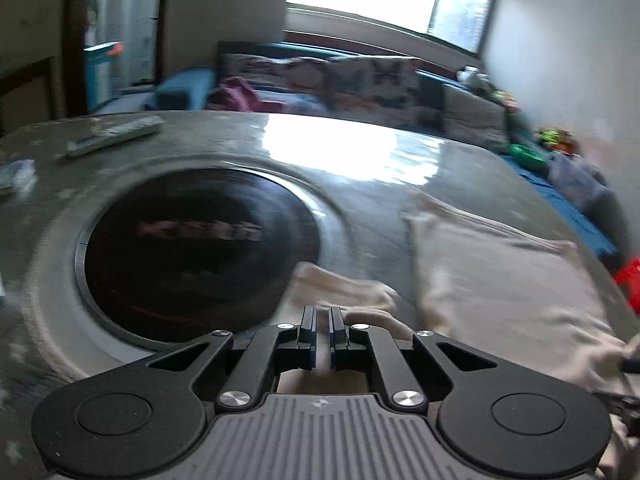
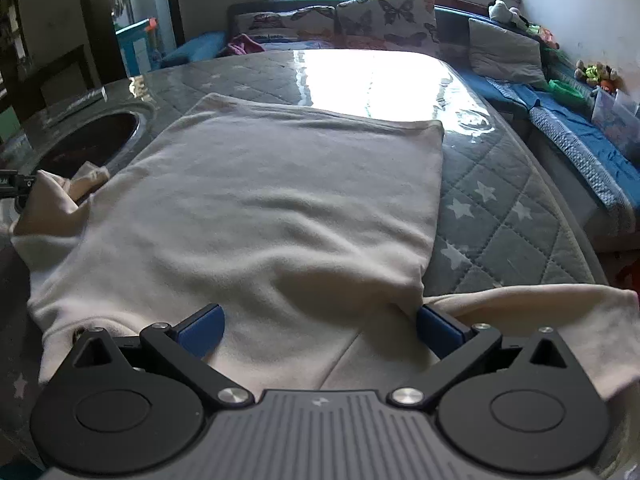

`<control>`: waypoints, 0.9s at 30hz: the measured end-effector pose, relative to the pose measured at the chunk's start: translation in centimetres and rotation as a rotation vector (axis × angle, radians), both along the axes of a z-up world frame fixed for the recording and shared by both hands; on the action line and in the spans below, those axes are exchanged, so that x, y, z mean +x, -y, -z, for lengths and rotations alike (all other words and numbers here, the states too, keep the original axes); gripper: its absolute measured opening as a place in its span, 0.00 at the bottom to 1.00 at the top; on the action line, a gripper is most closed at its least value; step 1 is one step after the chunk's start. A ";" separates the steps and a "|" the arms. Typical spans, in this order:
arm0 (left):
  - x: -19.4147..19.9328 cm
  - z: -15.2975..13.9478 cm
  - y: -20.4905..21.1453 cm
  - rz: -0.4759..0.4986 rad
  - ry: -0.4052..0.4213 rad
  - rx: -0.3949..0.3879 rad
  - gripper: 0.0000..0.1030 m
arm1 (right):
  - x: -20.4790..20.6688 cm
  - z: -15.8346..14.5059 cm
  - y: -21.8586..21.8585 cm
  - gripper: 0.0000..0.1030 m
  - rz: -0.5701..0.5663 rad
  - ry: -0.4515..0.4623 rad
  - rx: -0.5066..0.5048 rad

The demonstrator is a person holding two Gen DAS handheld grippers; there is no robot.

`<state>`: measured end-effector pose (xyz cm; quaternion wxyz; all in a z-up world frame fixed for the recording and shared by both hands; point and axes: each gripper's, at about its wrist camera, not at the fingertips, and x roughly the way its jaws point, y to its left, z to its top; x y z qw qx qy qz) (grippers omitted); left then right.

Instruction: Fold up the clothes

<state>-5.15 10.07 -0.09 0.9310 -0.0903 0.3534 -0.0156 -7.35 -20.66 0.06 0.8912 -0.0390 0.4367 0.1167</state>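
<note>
A cream long-sleeved top lies flat on a grey quilted, star-patterned table cover. My right gripper is open, its blue pads spread over the garment's near edge, with the right sleeve lying beside it. My left gripper is shut on the cream left sleeve, holding it by the dark round recess. The top's body shows in the left wrist view. The left gripper's tip shows in the right wrist view at the far left.
A dark round recessed hob sits in the table at left, also in the right wrist view. A flat remote-like bar lies beyond it. A sofa with butterfly cushions and toys stands behind. Blue bedding lies at right.
</note>
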 end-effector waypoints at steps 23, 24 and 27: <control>5.6 0.3 -0.7 0.058 -0.072 0.044 0.15 | -0.6 0.3 -0.3 1.00 0.005 0.043 -0.005; 5.8 0.6 -0.5 0.066 -0.078 0.053 0.16 | -0.6 0.3 -0.3 1.00 0.004 0.046 -0.005; 6.1 1.2 -0.1 0.074 -0.084 0.081 0.24 | -0.6 0.4 -0.4 1.00 0.001 0.053 -0.003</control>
